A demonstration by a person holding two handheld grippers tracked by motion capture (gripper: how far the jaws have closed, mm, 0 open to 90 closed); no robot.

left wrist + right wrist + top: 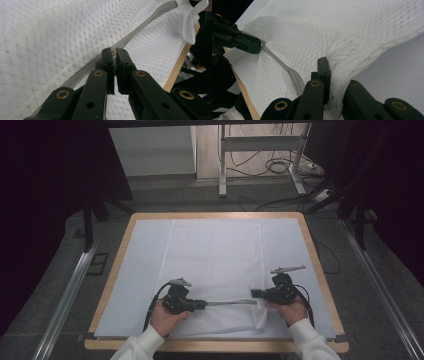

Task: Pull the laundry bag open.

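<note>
- My left gripper (200, 304), near-left of table (120, 251): jaws pinched together on the zip pull (114, 53) of the white mesh bag (215, 255).
- Right gripper (256, 293), near-right: clamped on bag's corner fabric by the zip's (227, 303) end.
- Zip stretched taut btwn both, along bag's near edge.
- Bag lies flat, mid-table.

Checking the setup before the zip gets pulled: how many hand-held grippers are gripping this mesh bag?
2. The left hand-held gripper pinches the zip pull on the white mesh laundry bag; the right hand-held gripper clamps the bag's near right corner.
</note>
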